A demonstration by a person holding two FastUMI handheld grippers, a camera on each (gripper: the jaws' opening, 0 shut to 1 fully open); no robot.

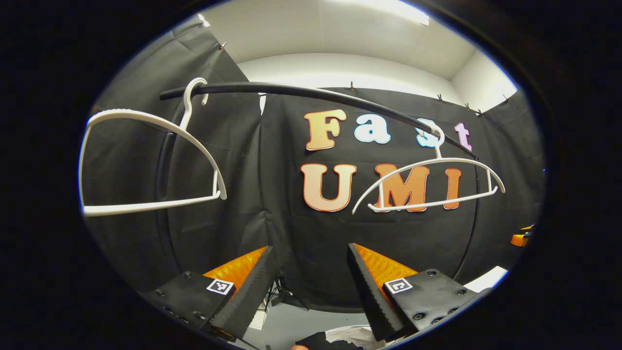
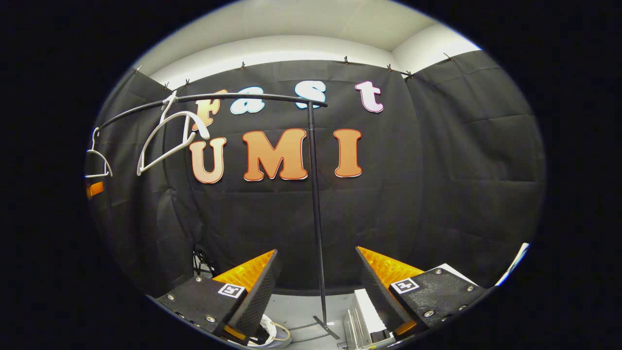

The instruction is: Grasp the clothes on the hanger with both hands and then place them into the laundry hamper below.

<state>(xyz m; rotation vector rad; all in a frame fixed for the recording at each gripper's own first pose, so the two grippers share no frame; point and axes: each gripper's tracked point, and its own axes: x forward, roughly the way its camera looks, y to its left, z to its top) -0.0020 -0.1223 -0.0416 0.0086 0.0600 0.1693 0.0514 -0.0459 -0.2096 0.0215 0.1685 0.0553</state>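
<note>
On the rail: two white hangers hang bare, no clothes on them.
A pale and dark bundle, likely the clothes, lies low between the left tongs; hamper can't be made out. Both tongs, right tongs included, spread open, empty. Task looks near done.

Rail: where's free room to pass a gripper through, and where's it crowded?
The rail is bare between the near hanger and the far hanger, and the space under that stretch is free. Both hangers hang empty. It is tighter at the rail's ends, around each hanger's hook.
</note>
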